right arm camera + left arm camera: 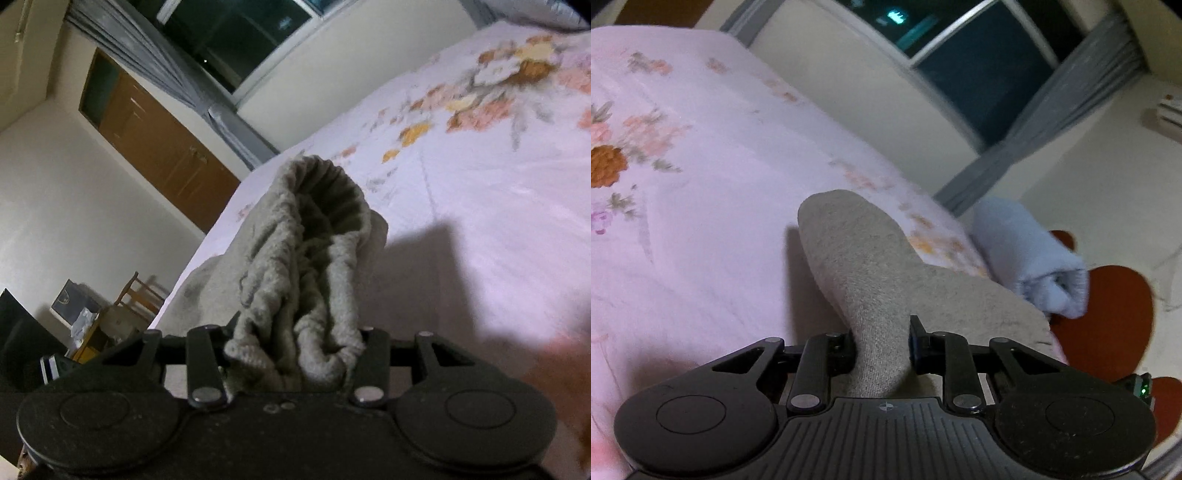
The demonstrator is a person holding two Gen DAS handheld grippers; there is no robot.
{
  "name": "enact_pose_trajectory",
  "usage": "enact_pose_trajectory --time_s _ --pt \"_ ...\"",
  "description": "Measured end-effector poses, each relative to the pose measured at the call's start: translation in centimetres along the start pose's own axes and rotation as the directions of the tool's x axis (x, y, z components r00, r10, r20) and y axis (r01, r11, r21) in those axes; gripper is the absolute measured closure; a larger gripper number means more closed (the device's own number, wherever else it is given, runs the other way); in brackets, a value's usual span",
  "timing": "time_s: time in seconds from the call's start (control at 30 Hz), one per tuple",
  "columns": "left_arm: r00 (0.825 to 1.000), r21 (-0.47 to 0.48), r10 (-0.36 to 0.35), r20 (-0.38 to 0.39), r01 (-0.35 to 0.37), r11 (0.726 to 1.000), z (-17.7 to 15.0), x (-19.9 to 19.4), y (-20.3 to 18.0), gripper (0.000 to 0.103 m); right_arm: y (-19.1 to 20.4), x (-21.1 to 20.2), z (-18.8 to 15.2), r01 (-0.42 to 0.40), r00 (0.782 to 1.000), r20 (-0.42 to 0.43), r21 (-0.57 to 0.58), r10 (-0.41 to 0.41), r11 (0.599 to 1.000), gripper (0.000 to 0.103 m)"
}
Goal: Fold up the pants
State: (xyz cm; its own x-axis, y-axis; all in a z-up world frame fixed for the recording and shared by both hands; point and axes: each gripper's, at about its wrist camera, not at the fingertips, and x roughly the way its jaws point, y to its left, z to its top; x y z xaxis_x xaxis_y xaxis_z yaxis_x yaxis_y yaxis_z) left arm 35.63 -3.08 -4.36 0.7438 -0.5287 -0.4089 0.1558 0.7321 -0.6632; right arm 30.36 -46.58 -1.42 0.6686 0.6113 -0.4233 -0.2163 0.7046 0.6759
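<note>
The grey pants [886, 280] are on the bed [701, 221], near its edge, and both tongs hold them. The left gripper [882, 347] is closed on a smooth, flat part of the cloth. The right gripper [295, 354] is closed on the bunched, wrinkly waistband [321, 206], which stands up in a thick lump between its jaws.

What could go wrong? The right gripper holds a fat bundle, not a neat edge. If only some of the layers are pinched, I think the loose ones could slip out and the fold would come out lumpy.

The left gripper holds a thin bit of cloth. If the two hands pull apart too hard, that bit could slide free and the pants would drop back on the bed.

The pants lie close to the bed's edge. If they are let go there, part of them may slide off to the floor.

A rolled blue cloth [1030, 258] lies just past the pants on the right. A wide swing could bump it off the bed.
</note>
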Motion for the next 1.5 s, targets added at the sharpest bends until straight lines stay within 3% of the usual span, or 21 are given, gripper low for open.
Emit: enact_pose_trajectory --time_s 0.1,0.17,0.27,0.37,0.4,0.43,0.47,0.5,0.53,0.67,0.77,0.83,0.9,0.93,1.03,1.17,1.2,1.23,1.27,1.33,1.5 --pt "0.997 -0.046 0.047 -0.055 -0.049 0.998 -1.2 2.8 3.3 0.075 -2.5 3.8 -1.0 0.087 0.995 -0.049 0.029 -0.086 0.996 0.064" --pt "1.0 -0.094 -0.01 -0.029 0.008 0.996 -2.1 3.3 5.0 0.072 -4.9 4.7 -2.3 0.055 0.998 -0.025 0.132 -0.052 0.99 0.064" --pt "0.999 -0.063 -0.007 -0.033 0.005 0.998 -1.9 3.2 4.4 0.067 -4.6 4.4 -3.0 0.055 0.998 0.004 0.119 -0.056 0.991 0.062" --pt "0.999 -0.059 0.001 -0.036 -0.003 0.998 -1.5 2.1 4.3 0.048 -4.5 2.9 -3.2 0.028 1.0 0.004 0.139 -0.029 0.99 0.052" --pt "0.999 -0.048 0.022 -0.028 -0.024 0.999 -1.5 1.4 4.4 0.034 -4.4 1.9 -3.3 0.039 0.999 0.007 0.133 -0.041 0.99 0.046" --pt "0.998 -0.027 0.057 -0.016 -0.058 0.998 -1.2 0.3 4.2 0.017 -4.2 1.0 -3.2 0.058 0.998 0.011 0.116 -0.059 0.992 0.035" --pt "0.995 -0.001 0.105 0.004 -0.105 0.995 -0.8 -0.7 4.0 0.01 -3.9 -0.4 -3.2 0.099 0.994 0.029 0.089 -0.102 0.991 0.028" --pt "0.987 0.027 0.156 0.033 -0.157 0.987 -0.8 -1.9 3.7 0.002 -3.6 -2.2 -3.4 0.161 0.984 0.069 0.073 -0.166 0.984 0.011" --pt "0.978 0.061 0.198 0.063 -0.202 0.977 -0.8 -3.2 3.2 0.002 -3.4 -3.8 -3.6 0.204 0.971 0.114 0.076 -0.212 0.976 0.006" --pt "0.961 0.187 0.257 0.102 -0.273 0.944 -1.6 -5.8 0.3 0.002 -1.1 -8.4 -4.8 0.288 0.933 0.215 0.034 -0.288 0.957 0.006" --pt "0.949 0.307 0.301 0.097 -0.316 0.898 -2.9 -5.6 -2.1 0.001 2.5 -9.0 -5.8 0.338 0.918 0.244 -0.078 -0.311 0.938 0.007" --pt "0.924 0.347 0.37 0.097 -0.379 0.858 -3.9 -5.2 -2.8 0.0 5.3 -8.4 -6.5 0.388 0.896 0.295 -0.159 -0.331 0.908 0.006" --pt "0.908 0.356 0.406 0.1 -0.414 0.838 -4.7 -5.3 -3.0 0.0 8.1 -7.2 -6.7 0.409 0.886 0.348 -0.28 -0.306 0.868 0.006" --pt "0.904 0.356 0.413 0.106 -0.422 0.833 -4.9 -5.5 -3.0 0.0 9.6 -6.1 -7.0 0.428 0.885 0.345 -0.337 -0.313 0.839 0.006" --pt "0.895 0.331 0.436 0.091 -0.44 0.835 -5.5 -5.4 -2.5 0.0 11.5 -2.7 -7.4 0.383 0.921 0.255 -0.449 -0.296 0.807 0.006" --pt "0.889 0.332 0.452 0.074 -0.449 0.829 -5.9 -5.4 -2.0 0.0 8.8 1.3 -7.9 0.47 0.876 0.116 -0.423 -0.468 0.775 0.007" --pt "0.887 0.337 0.456 0.074 -0.453 0.825 -6.0 -5.5 -2.0 0.0 8.0 1.4 -8.1 0.488 0.862 0.087 -0.411 -0.5 0.77 0.009" --pt "0.883 0.347 0.461 0.086 -0.46 0.817 -5.9 -6.1 -2.1 0.0 7.3 0.7 -8.2 0.479 0.868 0.073 -0.386 -0.492 0.788 0.018" --pt "0.877 0.361 0.467 0.111 -0.473 0.803 -6.0 -6.8 -2.2 0.0 7.0 -0.5 -8.4 0.464 0.882 0.096 -0.36 -0.462 0.81 0.019" --pt "0.864 0.375 0.479 0.155 -0.5 0.781 -6.1 -8.5 -2.3 0.0 7.7 -3.5 -9.0 0.471 0.882 0.185 -0.334 -0.433 0.816 0.007" --pt "0.85 0.336 0.48 0.218 -0.527 0.781 -7.0 -13.3 -2.7 0.0 9.9 -9.6 -10.5 0.454 0.885 0.278 -0.332 -0.374 0.827 0.006"
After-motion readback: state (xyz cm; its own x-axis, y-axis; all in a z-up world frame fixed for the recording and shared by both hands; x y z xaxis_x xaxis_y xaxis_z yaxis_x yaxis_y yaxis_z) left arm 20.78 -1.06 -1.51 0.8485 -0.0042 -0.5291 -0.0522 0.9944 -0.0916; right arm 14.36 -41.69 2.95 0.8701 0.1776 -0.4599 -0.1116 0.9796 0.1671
